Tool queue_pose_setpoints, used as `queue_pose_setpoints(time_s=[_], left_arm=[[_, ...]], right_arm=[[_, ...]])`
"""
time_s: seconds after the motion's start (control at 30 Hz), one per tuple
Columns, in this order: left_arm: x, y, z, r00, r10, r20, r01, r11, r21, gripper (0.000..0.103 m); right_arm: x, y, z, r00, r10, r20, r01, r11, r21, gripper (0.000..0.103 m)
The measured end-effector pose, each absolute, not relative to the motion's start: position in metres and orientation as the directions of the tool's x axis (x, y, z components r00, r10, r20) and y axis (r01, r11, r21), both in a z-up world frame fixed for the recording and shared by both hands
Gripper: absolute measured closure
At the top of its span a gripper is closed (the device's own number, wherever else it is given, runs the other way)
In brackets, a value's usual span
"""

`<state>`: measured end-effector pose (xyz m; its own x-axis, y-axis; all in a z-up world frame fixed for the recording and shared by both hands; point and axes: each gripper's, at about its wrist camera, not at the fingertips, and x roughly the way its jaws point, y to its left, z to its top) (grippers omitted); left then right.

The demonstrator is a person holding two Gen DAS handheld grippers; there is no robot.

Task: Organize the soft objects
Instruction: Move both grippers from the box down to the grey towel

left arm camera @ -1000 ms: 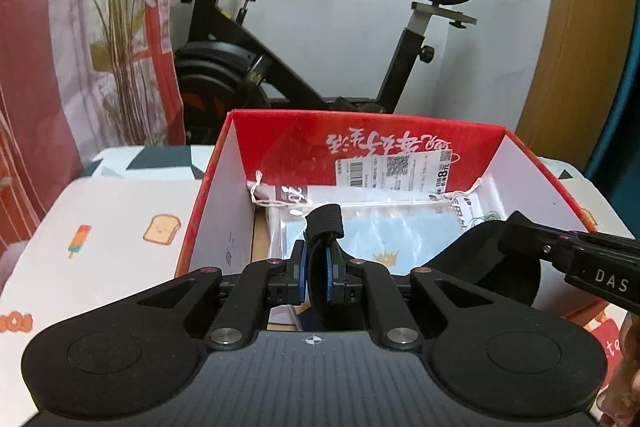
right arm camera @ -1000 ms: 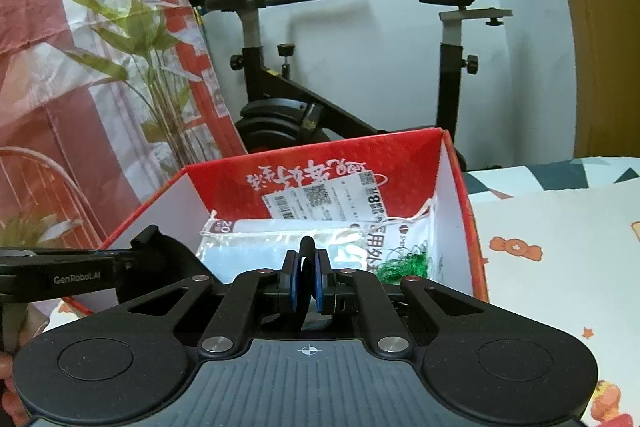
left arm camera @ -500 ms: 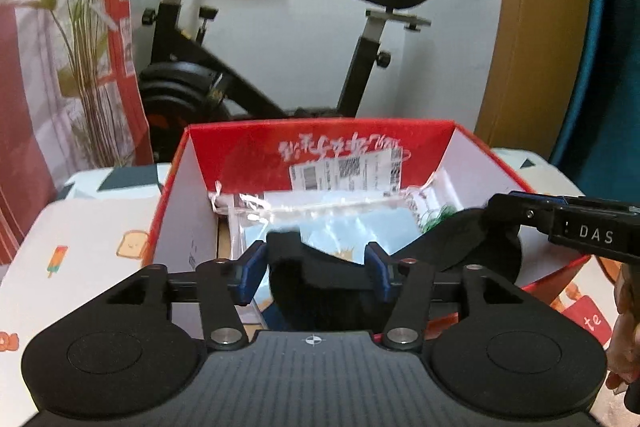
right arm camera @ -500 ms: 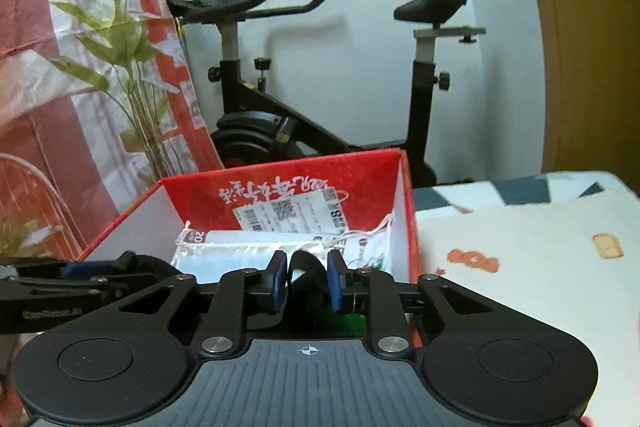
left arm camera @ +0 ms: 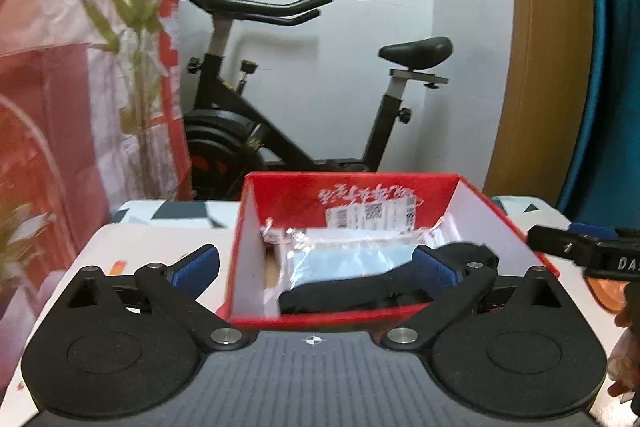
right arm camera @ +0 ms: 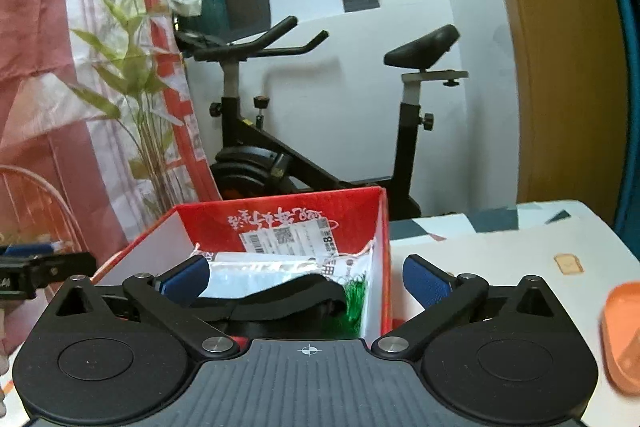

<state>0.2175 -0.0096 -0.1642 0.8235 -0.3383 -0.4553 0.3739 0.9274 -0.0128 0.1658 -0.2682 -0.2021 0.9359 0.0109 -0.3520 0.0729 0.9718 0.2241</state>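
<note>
I count one red cardboard box with white inner walls [left arm camera: 494, 215] on the printed white tablecloth [right arm camera: 500, 251], and inside it one black padded fabric strap [left arm camera: 352, 293] lying loose across the front, draped over one clear plastic bag holding something pale blue [left arm camera: 344, 259]. One tuft of green shredded material [right arm camera: 354, 297] sits in the box's right corner, and one white shipping label with a barcode [left arm camera: 370, 217] is stuck to the red back wall. Beyond the table stands one black exercise bike [right arm camera: 312, 131], with one leafy green plant [right arm camera: 132, 75] in front of a red and white curtain [left arm camera: 44, 67] to its left. One orange plastic object [right arm camera: 622, 335] shows at the right edge of my right camera; it is too blurred for me to tell what it is. I hold two tools. My left gripper [left arm camera: 316, 267] points slightly downward at the box's near wall, and its jaws have just been opening; they now stand wide apart, the left blue pad over the tablecloth outside the box, the right one over the strap's end, pressing on nothing. My right gripper [right arm camera: 306, 277] also tilts slightly down, level with the left, and its jaws have just been opening too; they are fully spread, straddling the box's right wall, with the strap lying free below and between them.
</note>
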Motion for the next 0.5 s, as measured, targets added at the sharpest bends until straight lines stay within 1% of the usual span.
queue_pose_setpoints(time_s=[0.13, 0.33, 0.4, 0.5], left_arm=[[0.198, 0.000, -0.170, 0.824, -0.305, -0.477, 0.338, 0.941, -0.018, 0.000], [0.173, 0.016, -0.192, 0.806, -0.264, -0.530, 0.283, 0.958, -0.047, 0.000], [0.167, 0.021, -0.204, 0.794, -0.255, -0.551, 0.267, 0.962, -0.061, 0.000], [0.159, 0.028, -0.224, 0.758, -0.266, -0.595, 0.267, 0.960, -0.089, 0.000]], right_arm=[[0.146, -0.266, -0.206, 0.942, 0.010, -0.337, 0.062, 0.977, 0.203, 0.000], [0.119, -0.250, -0.226, 0.944, -0.008, -0.330, 0.042, 0.995, 0.095, 0.000], [0.112, -0.246, -0.237, 0.938, -0.004, -0.346, 0.034, 0.996, 0.080, 0.000], [0.109, -0.245, -0.256, 0.917, 0.028, -0.397, 0.026, 0.991, 0.130, 0.000]])
